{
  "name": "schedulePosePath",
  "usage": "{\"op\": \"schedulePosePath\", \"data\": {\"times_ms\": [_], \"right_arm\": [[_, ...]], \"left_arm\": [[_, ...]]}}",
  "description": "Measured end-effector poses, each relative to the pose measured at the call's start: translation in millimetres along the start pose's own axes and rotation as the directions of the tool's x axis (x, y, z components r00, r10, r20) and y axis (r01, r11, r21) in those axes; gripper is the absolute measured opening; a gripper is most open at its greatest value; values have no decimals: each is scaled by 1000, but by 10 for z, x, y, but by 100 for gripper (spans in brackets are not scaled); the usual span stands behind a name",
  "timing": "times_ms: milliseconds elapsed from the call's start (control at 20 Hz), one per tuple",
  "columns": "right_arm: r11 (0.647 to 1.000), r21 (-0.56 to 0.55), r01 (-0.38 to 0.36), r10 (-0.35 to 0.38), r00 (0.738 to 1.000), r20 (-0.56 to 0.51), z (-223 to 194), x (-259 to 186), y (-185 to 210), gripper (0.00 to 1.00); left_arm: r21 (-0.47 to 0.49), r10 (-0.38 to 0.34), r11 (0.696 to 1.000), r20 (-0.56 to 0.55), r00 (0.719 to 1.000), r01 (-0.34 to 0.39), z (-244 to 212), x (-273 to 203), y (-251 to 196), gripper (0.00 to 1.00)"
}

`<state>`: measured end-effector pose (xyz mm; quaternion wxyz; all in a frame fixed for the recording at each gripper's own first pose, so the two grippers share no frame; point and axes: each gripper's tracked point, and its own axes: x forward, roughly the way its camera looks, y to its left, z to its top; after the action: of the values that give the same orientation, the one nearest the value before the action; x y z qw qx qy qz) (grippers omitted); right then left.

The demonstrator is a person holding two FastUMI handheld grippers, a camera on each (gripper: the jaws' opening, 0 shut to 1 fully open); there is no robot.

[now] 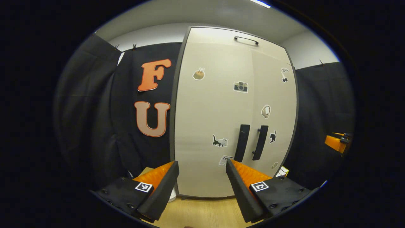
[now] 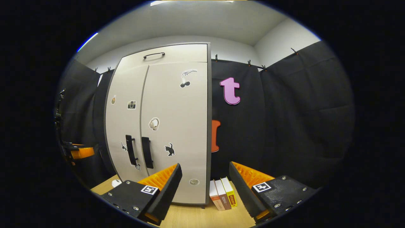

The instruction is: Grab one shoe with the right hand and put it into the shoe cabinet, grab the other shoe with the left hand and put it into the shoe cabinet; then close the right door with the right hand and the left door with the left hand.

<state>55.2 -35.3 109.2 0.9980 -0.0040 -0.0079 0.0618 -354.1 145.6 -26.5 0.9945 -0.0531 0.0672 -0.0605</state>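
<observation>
Right gripper view: books' [image 2: 223,198] spines unreadable

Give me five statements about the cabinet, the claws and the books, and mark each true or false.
1. Both cabinet doors are shut. True.
2. The left claw grips a shoe. False: it is open and holds nothing.
3. Three books stand right of the cabinet in the right gripper view. True.
4. The right claw is clamped on a door handle. False: it is open, apart from the handles.
5. The doors are bare. False: they carry stickers.
</observation>
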Motion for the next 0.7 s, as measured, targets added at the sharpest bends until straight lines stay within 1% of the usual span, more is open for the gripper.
{"op": "schedulePosePath", "data": {"times_ms": [100,200,300,350,400,500,700], "right_arm": [[1000,-14,9,-9,1000,13,59,-65,-22,93],[1000,-7,19,-19,999,27,122,-111,-42,93],[1000,-5,29,-29,999,40,160,-133,-53,93],[999,-5,32,-31,998,45,183,-149,-44,93],[1000,-5,30,-30,998,47,192,-160,-25,93],[1000,-7,29,-28,998,49,192,-174,17,93],[1000,-19,11,-10,999,45,160,-200,139,93]], "left_arm": [[-10,44,999,28,999,-44,147,-233,286,97],[14,103,994,58,993,-104,244,-402,548,97],[26,141,989,84,986,-144,340,-536,724,97],[27,151,988,92,984,-154,362,-582,771,99],[31,157,986,98,983,-161,371,-627,803,96],[42,167,984,103,981,-172,379,-674,854,96],[45,150,987,97,984,-155,354,-690,840,97]]}}
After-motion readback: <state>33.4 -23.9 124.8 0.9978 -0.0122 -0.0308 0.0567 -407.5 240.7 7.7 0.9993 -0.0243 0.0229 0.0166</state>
